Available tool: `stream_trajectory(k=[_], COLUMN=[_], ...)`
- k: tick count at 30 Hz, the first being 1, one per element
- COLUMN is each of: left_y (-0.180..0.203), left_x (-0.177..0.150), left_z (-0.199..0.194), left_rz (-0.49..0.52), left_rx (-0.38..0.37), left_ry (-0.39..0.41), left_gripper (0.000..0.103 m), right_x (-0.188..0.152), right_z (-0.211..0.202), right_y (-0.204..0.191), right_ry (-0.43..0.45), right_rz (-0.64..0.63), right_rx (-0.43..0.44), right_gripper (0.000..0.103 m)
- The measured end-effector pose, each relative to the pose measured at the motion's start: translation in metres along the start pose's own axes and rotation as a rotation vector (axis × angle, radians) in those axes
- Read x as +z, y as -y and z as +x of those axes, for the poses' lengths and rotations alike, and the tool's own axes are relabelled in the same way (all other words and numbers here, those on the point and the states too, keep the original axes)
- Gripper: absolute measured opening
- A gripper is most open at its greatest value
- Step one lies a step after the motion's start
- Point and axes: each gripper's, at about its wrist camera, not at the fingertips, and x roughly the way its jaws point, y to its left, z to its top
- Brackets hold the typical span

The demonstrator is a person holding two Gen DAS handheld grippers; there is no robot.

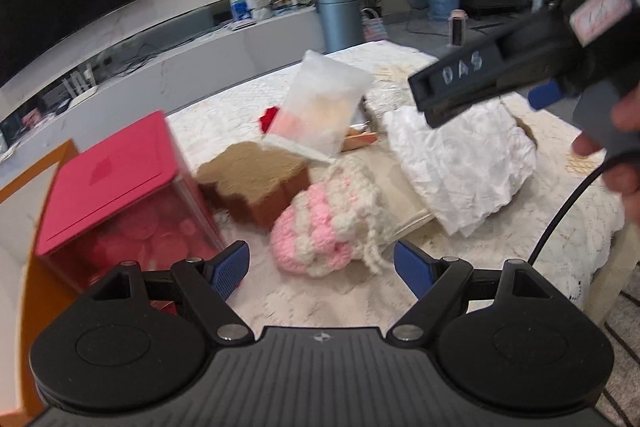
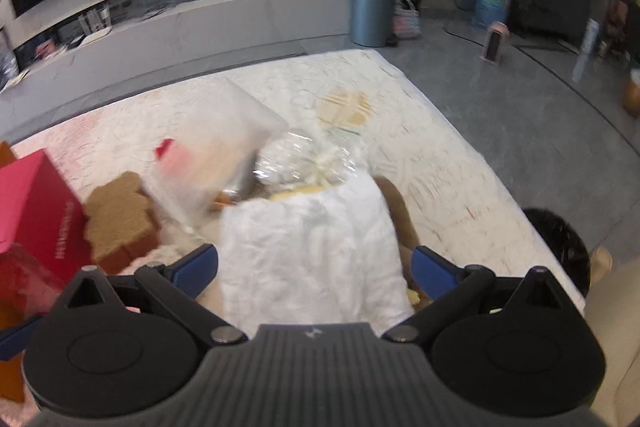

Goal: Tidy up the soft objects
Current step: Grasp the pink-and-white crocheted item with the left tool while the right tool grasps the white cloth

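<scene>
A pink-and-white knitted pouch (image 1: 320, 223) lies on the lace-covered table just ahead of my open left gripper (image 1: 320, 271), between its blue fingertips. Behind it sit a brown toast-shaped cushion (image 1: 256, 183), a frosted plastic bag (image 1: 324, 107) and a crumpled white cloth (image 1: 460, 163). The right gripper (image 1: 472, 95) hovers over that cloth, held by a hand. In the right wrist view my right gripper (image 2: 316, 267) stands open, its fingers either side of the white cloth (image 2: 316, 255). The cushion (image 2: 118, 219) and frosted bag (image 2: 216, 163) lie to its left.
A red-lidded clear box (image 1: 116, 195) stands at the left beside an orange edge (image 1: 28, 267). A clear wrapped bundle (image 2: 304, 163) lies behind the cloth. The table's right edge (image 2: 500, 187) drops to grey floor. A black cable (image 1: 560, 211) trails from the right gripper.
</scene>
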Motion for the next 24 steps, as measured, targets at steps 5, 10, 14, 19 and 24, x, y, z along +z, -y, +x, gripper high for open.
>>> stream_trajectory(k=[5,10,14,19,24], left_y=[0.017,0.023,0.027,0.022,0.004], left_x=[0.005,0.011,0.013,0.016,0.012], left_z=[0.02,0.037,0.054,0.065,0.056], left_rz=[0.117,0.122,0.121,0.076,-0.011], left_rx=[0.008,0.007,0.085,0.074,-0.045], left_ry=[-0.005,-0.044,-0.062,-0.079,-0.037], left_gripper=[0.096,0.096,0.096,0.096,0.057], right_x=[-0.006,-0.014,-0.011,-0.005,-0.006], right_z=[0.01,0.02,0.018,0.009,0.02], right_y=[0.001,-0.011,-0.018,-0.007,-0.001], right_ry=[-0.01,-0.037,0.029,0.072,0.019], right_rz=[-0.039,-0.072,-0.078,-0.03,0.017], right_rx=[0.063,0.128,0.03,0.034,0.063], right_gripper=[0.101,0.101,0.101,0.101,0.101])
